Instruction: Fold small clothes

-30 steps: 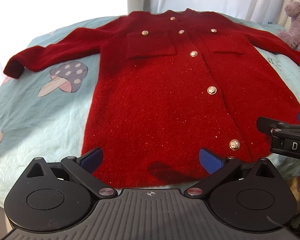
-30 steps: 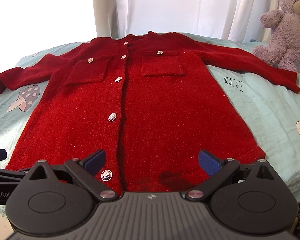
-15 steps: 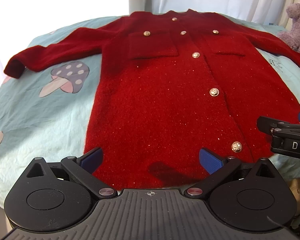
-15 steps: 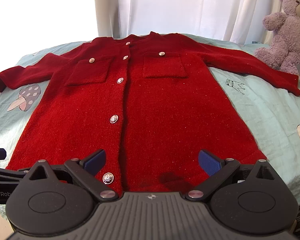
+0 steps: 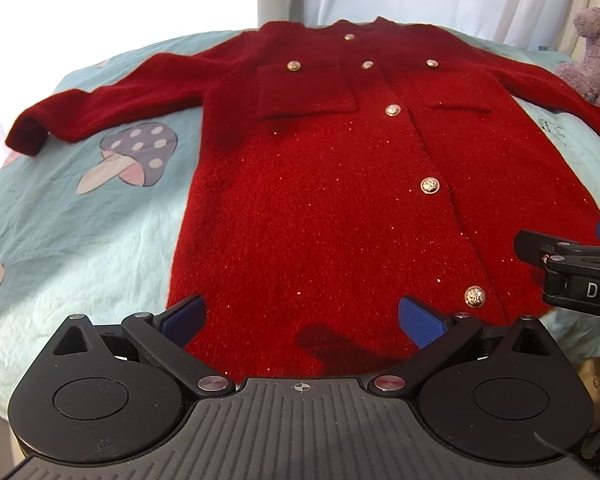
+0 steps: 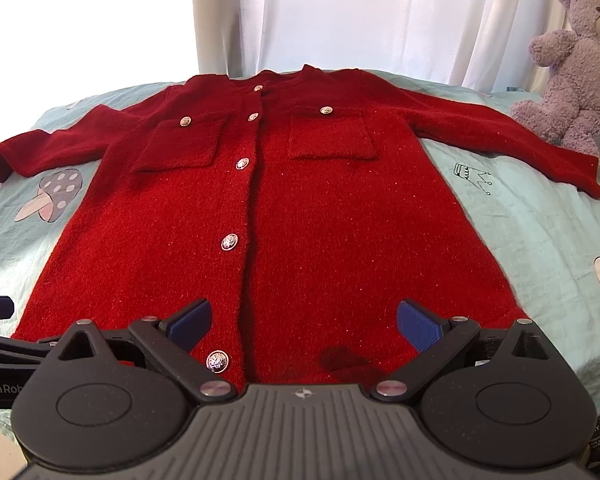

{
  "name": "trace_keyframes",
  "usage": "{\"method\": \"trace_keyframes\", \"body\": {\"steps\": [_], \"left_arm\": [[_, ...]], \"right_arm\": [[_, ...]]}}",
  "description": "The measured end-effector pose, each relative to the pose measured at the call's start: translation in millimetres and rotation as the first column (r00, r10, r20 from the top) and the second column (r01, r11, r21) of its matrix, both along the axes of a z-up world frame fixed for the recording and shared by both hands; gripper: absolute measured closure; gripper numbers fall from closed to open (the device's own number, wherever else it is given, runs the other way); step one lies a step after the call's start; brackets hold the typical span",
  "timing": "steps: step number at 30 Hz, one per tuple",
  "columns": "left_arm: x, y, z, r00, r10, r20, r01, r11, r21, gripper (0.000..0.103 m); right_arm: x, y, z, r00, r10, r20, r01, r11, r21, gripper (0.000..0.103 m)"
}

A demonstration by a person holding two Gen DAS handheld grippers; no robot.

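Note:
A red fuzzy cardigan (image 5: 320, 200) with gold buttons and two chest pockets lies flat, front up, on a light blue sheet (image 5: 80, 240); it also shows in the right wrist view (image 6: 320, 220). Both sleeves are spread out sideways. My left gripper (image 5: 302, 316) is open and empty, just above the hem's left half. My right gripper (image 6: 304, 322) is open and empty, just above the hem's right half. Part of the right gripper (image 5: 572, 276) shows at the right edge of the left wrist view.
A purple teddy bear (image 6: 572, 64) sits at the back right beside the right sleeve. White curtains (image 6: 340, 12) hang behind the bed. The sheet (image 6: 540, 220) has mushroom and crown prints. The bed's front edge lies just below the hem.
Both grippers have drawn back slightly and risen a little from the hem; the cardigan looks a bit farther off. The cardigan has not moved.

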State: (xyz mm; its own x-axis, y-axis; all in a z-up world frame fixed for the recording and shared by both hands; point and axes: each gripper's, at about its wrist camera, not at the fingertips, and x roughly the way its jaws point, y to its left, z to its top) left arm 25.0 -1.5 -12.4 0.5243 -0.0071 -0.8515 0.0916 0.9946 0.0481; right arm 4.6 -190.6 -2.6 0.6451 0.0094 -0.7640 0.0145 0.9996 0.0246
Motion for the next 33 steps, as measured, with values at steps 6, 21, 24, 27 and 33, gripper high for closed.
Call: {"method": "trace_keyframes", "body": {"steps": [6,21,24,27,33], "left_arm": [[0.9,-0.3,-0.7,1.0,0.0,-0.001,0.0,1.0,0.001,0.0],[8.7,4.2,-4.7,1.0,-0.002,-0.015,0.002,1.0,-0.007,0.0],[10.1,5.3,-5.7,1.0,0.0,-0.023,0.0,1.0,-0.012,0.0],[10.9,4.9,-7.1,1.0,-0.001,-0.028,0.001,1.0,-0.014,0.0],[11.7,3.6,-7.1,1.0,-0.002,-0.028,0.002,1.0,-0.007,0.0]], "right_arm": [[2.2,1.4,0.6,1.0,0.002,-0.005,-0.002,1.0,-0.003,0.004],[9.5,5.9,-1.6,1.0,-0.006,-0.022,0.006,1.0,-0.009,0.004],[11.4,7.4,-2.8,1.0,-0.007,-0.026,0.007,1.0,-0.012,0.004],[12.1,7.9,-3.2,1.0,-0.005,-0.026,0.005,1.0,-0.006,0.004],[13.2,5.2,-5.3,0.999,-0.012,-0.034,0.013,1.0,0.022,0.004]]}}
